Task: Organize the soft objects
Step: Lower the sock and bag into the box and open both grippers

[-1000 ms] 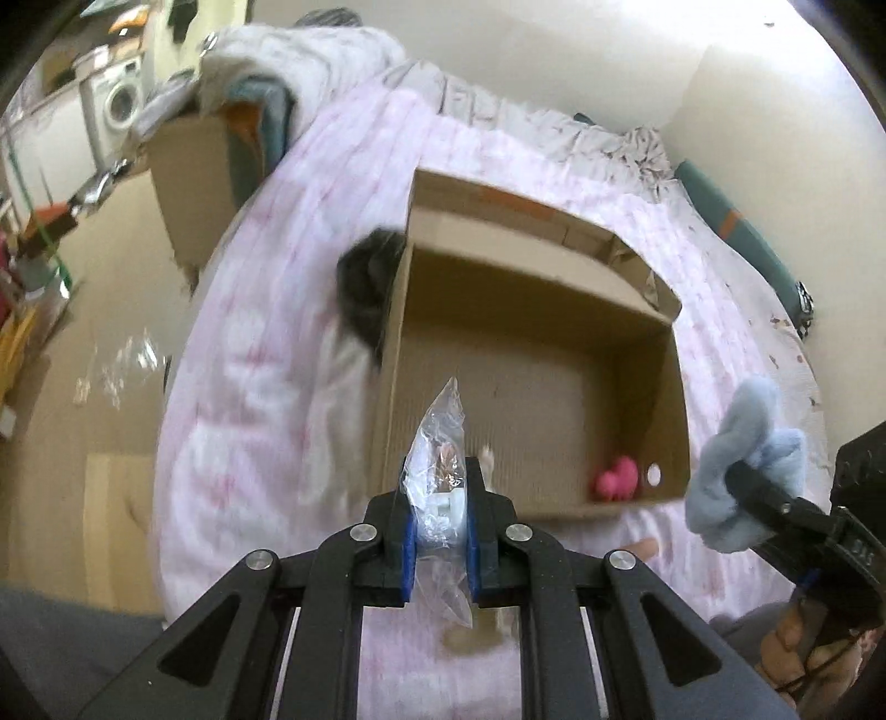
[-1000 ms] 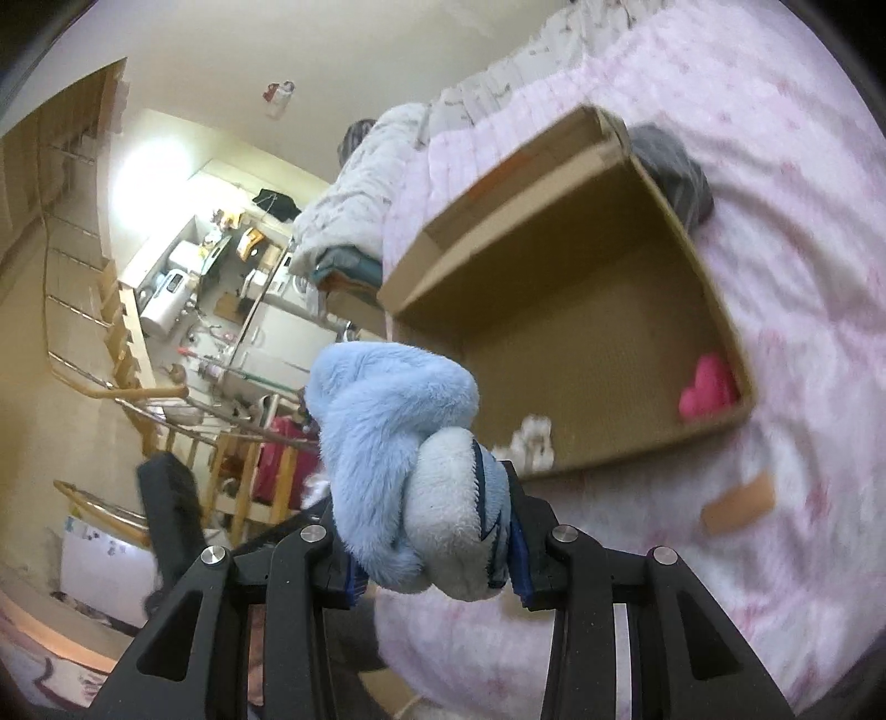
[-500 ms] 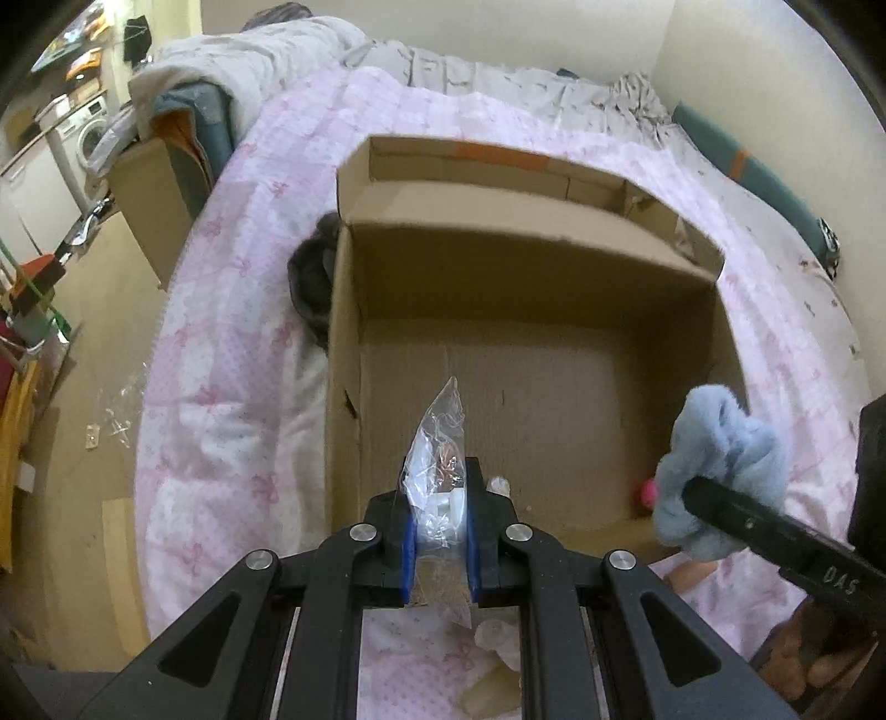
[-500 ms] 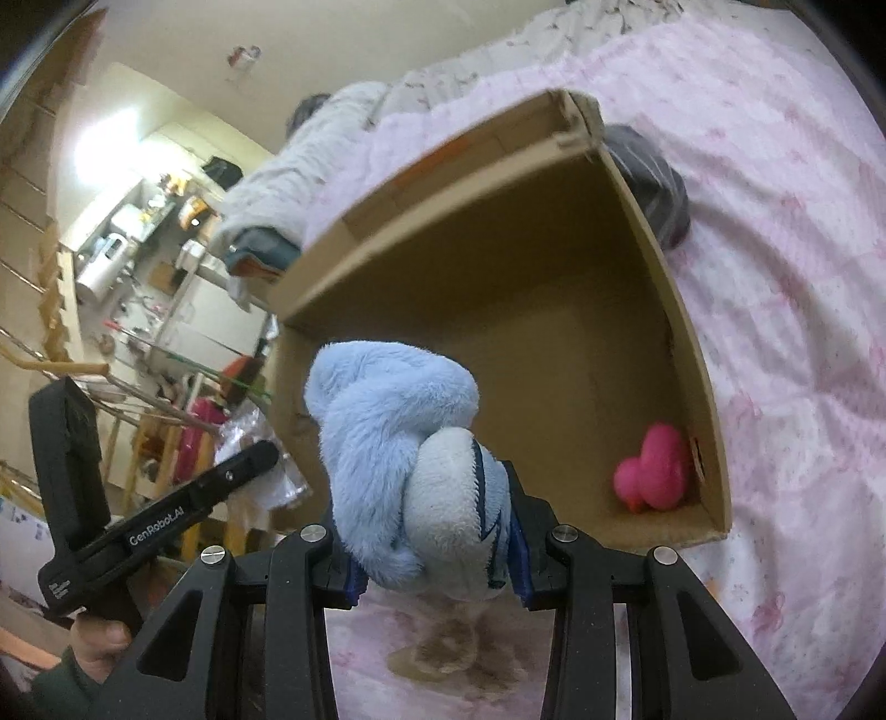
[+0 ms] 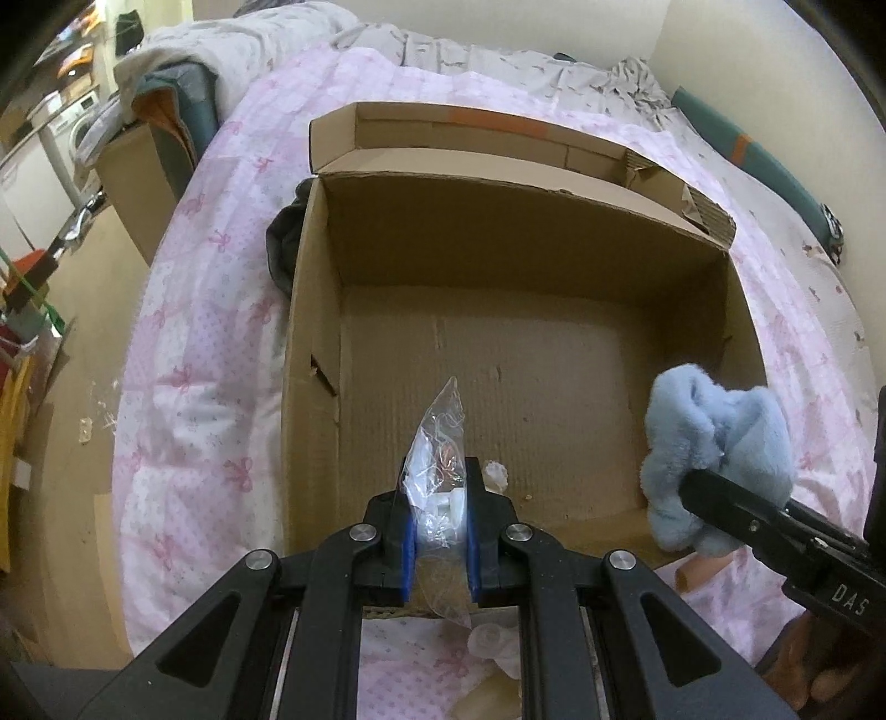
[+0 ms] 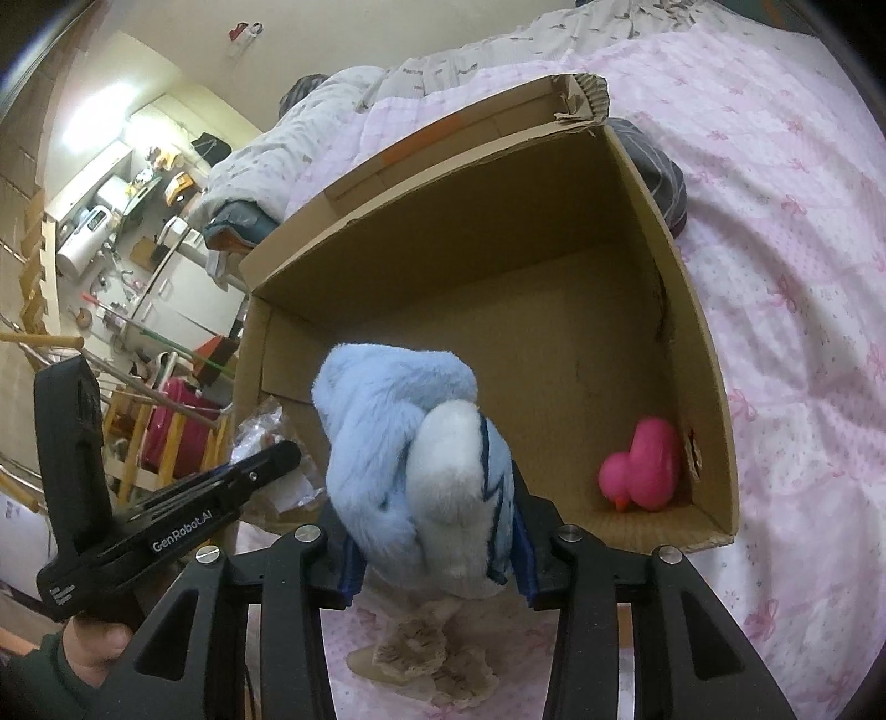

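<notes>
An open cardboard box (image 5: pixel 531 310) sits on a bed covered by a pink bow-patterned quilt (image 5: pixel 205 310), its flaps folded out at the far side. The left gripper (image 5: pixel 440 531) hangs over the box's near wall, its blue-padded fingers (image 5: pixel 407 545) pressed narrow around a crinkled clear plastic bag (image 5: pixel 437 471) that holds small white pieces; the bag's top pokes up above the pads. To its right, the right gripper (image 6: pixel 434 545) clamps a fluffy light-blue plush toy (image 6: pixel 410 459) with a white patch and dark blue stripes, the fingers held apart only by the toy's bulk. In the left wrist view this plush (image 5: pixel 714 471) is above the box's near right corner, over the rim. Inside the box, a pink rubber duck (image 6: pixel 645 465) rests on the floor against the right wall, close to the near corner. A dark grey fabric item (image 5: pixel 282 243) lies on the quilt, touching the outside of the box's left wall. Near the front edge, outside the box, a beige frilly cloth object (image 6: pixel 437 659) lies on the quilt below the right gripper. A heap of grey bedding (image 5: pixel 238 39) rests at the far left of the bed.
</notes>
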`<state>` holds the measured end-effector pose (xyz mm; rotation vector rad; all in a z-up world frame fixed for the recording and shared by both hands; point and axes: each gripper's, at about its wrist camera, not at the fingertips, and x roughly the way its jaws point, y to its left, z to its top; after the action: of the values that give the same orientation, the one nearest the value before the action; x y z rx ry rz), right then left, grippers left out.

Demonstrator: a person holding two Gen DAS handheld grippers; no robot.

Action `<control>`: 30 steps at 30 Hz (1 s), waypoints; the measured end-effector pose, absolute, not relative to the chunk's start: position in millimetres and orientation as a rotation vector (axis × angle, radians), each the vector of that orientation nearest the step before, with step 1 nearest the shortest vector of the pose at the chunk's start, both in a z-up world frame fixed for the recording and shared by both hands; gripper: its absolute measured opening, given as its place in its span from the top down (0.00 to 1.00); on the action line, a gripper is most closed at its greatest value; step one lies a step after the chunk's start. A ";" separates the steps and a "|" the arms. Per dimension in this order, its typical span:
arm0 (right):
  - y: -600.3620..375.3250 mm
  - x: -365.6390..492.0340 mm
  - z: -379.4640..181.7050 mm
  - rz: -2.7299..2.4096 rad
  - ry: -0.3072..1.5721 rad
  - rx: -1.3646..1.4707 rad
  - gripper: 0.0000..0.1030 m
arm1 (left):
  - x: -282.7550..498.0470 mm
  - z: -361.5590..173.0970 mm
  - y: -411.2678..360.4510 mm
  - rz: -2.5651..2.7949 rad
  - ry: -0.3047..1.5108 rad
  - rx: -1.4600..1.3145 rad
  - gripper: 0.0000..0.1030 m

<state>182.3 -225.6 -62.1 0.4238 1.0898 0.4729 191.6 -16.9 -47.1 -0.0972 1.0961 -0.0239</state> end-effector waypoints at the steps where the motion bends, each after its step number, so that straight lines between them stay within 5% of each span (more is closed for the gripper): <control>1: -226.3 182.3 -62.3 0.473 1.090 0.422 0.57 | 191.9 -46.7 -16.4 -0.023 1.095 -0.099 0.88; 26: -217.1 186.6 -62.6 0.464 1.087 0.366 0.55 | 183.8 -35.6 -15.7 -0.009 1.035 -0.076 0.87; 28: -217.0 187.4 -62.3 0.464 1.086 0.367 0.51 | 183.7 -34.6 -15.9 -0.016 1.041 -0.081 0.87; 30: -217.2 187.8 -62.2 0.463 1.083 0.374 0.33 | 183.6 -34.3 -17.7 -0.025 1.049 -0.077 0.82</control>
<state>187.8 -217.2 -62.2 0.3744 1.0825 0.4631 183.6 -17.7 -34.2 -0.0765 1.0494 -0.0249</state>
